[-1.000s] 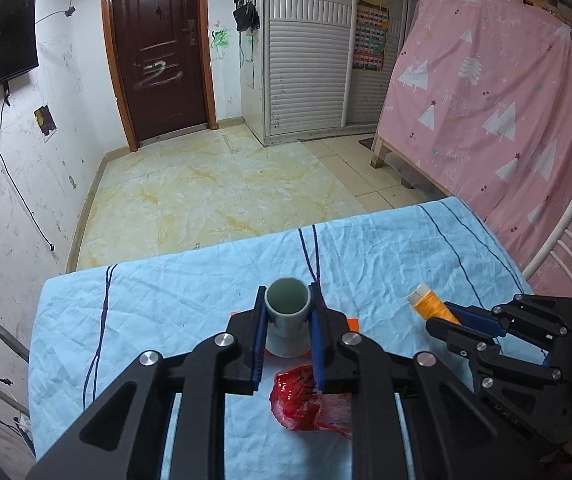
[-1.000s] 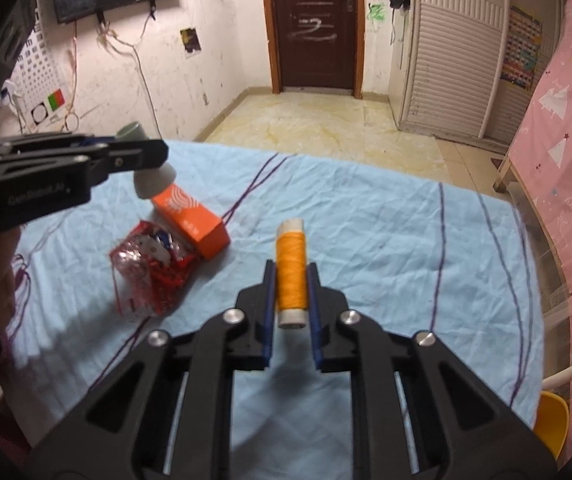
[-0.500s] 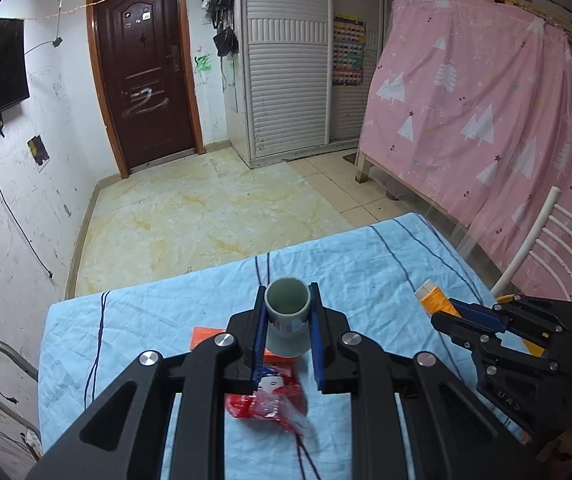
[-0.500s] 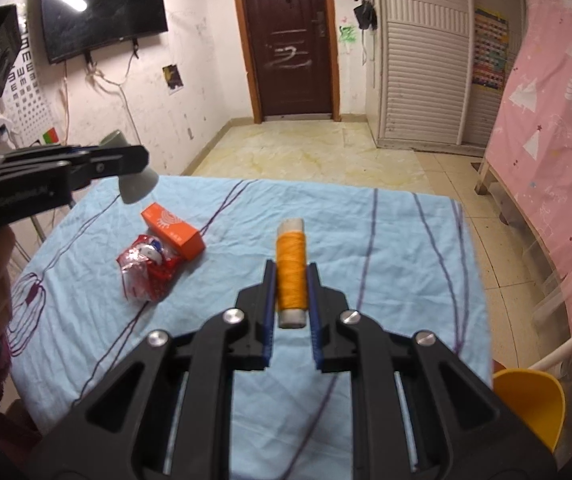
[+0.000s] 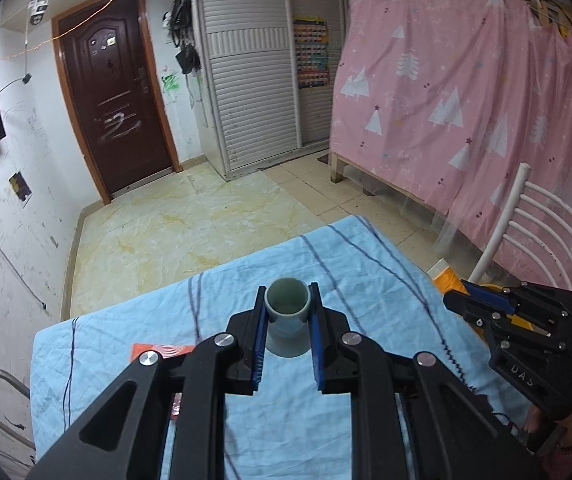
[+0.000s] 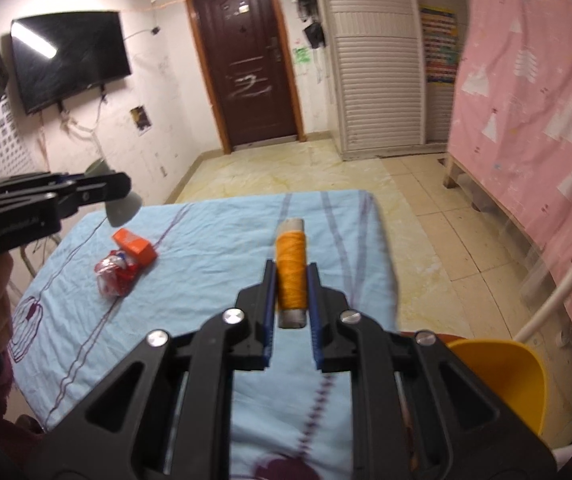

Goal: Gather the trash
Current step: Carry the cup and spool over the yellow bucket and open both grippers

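The left gripper (image 5: 287, 334) is closed on a small pale cup (image 5: 288, 310), gripped across its side wall just below the rim and held above the blue tablecloth (image 5: 365, 280); the cup looks light and thin-walled, probably paper, so firm squeezing would crush it. The right gripper (image 6: 291, 304) is clamped across the wound middle of an orange thread spool (image 6: 291, 276), which is light, with yarn that yields slightly over a stiff core. The crinkled red wrapper (image 6: 116, 276) and small orange box (image 6: 136, 247) lie touching on the cloth, both light; grip the box across its flat sides.
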A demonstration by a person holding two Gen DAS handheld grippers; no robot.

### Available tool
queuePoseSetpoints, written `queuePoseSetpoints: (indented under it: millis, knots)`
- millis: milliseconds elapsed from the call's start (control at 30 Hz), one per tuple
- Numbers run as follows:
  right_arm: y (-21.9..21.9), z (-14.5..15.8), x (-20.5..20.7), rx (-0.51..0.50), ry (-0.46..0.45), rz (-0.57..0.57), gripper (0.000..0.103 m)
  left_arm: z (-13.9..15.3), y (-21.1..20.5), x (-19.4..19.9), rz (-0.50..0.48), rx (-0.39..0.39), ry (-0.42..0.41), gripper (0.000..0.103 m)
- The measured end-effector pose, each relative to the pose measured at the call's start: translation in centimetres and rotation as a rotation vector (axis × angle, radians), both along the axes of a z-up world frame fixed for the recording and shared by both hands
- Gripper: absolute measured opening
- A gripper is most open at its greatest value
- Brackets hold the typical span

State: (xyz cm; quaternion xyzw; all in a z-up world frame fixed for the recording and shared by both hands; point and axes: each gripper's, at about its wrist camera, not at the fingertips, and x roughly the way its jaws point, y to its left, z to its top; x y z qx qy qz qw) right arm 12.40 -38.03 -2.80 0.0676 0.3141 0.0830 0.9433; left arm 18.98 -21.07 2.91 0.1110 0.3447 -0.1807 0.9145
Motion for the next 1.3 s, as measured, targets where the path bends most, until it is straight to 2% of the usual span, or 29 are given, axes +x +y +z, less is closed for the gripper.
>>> queuePoseSetpoints:
  millis: [233,567,733,1033,1300]
  knots:
    - [-5.5,-0.6,-2.5,0.031,-0.009,-0.102,0.014,-0.4,-5.5,-1.0,-0.074,0.028,0.006,0.01]
    - [-12.2,-3.1,-4.9,0.069,0.016,-0.221,0.014,-1.9,-13.9,-2.5,-0.2,0.046,0.053,0.01]
    - [-14.4,-5.0,-5.7,0.068,0.055,-0.257,0.014,-2.6,-17.8,-3.5,-0.268,0.046,0.078,0.01]
    - [-17.4,-7.0,-6.2,0.109,0.08,-0.302,0.015,-3.9,-22.1,-4.6,-0.337,0.052,0.136,0.01]
    - [-18.9,-7.8,-6.7,0.149,0.091,-0.335,0.016,-5.3,-25.3,-4.0,-0.387,0.031,0.244,0.01]
